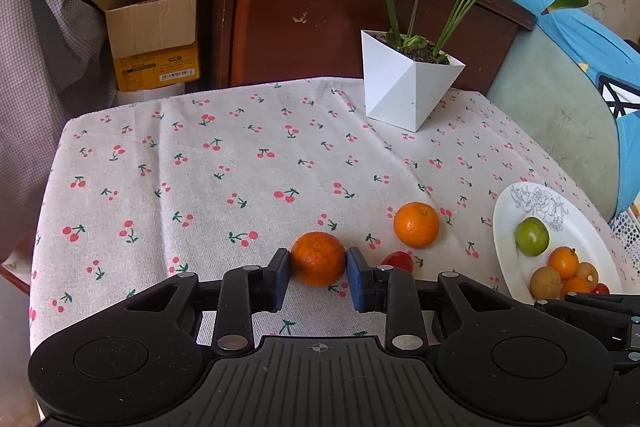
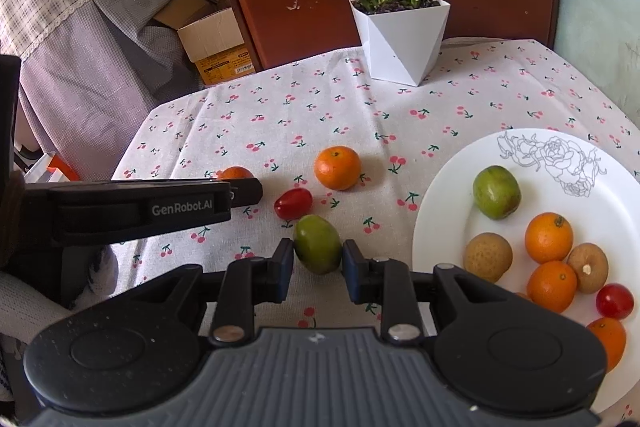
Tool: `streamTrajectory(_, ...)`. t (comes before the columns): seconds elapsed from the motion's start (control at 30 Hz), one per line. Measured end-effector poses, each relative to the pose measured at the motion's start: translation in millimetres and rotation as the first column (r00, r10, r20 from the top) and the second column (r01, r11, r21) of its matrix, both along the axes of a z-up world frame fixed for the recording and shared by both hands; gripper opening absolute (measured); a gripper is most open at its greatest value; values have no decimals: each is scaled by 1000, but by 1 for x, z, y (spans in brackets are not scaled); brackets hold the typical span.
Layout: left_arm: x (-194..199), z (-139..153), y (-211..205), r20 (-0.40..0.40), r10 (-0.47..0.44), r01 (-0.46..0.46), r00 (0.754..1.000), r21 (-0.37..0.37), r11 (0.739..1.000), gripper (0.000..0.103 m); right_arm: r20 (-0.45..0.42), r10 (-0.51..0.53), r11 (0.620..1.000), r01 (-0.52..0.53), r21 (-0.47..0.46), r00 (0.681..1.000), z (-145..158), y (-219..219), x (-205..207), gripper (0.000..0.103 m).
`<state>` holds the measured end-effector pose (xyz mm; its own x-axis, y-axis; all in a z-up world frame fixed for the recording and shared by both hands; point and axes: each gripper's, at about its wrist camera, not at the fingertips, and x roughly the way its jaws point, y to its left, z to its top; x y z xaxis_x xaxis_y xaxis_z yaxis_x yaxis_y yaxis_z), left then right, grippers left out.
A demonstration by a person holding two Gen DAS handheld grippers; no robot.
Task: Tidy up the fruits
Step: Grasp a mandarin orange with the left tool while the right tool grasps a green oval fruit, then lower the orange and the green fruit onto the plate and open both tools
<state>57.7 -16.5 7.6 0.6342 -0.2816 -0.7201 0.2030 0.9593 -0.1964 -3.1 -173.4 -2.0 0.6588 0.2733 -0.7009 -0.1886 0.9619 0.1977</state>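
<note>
On the cherry-print tablecloth, my left gripper [image 1: 318,263] is shut on a dark orange mandarin [image 1: 318,257], a blue pad pressing each side. My right gripper [image 2: 318,257] is shut on a green oval fruit [image 2: 318,247] that rests on the cloth. The right wrist view shows the left gripper [image 2: 252,187] from the side, with the mandarin [image 2: 236,173] peeking above it. A second orange [image 1: 416,225] [image 2: 337,167] and a red cherry tomato [image 1: 398,261] [image 2: 293,203] lie loose between the grippers. A white plate [image 1: 504,227] [image 2: 440,227] on the right holds several small fruits.
A white angular plant pot [image 1: 408,91] [image 2: 400,39] stands at the table's far edge. Behind it are a brown wooden cabinet [image 1: 304,7] and an open cardboard box [image 1: 156,39]. Checked fabric hangs at the left, and a blue-covered seat sits at the right.
</note>
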Motion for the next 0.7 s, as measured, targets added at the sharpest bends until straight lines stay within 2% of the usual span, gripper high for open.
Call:
streamTrajectory(0.3,-4,13,3,20,12,-11,1000,-27,1000,28,22,-15,1000,14,22,1000,8,-6,0,27)
streamTrajectory(0.7,-15,37,-20,72,-47,53,996,-80,995,28,108,-138,989,130,76,985,39,-55,-2,27)
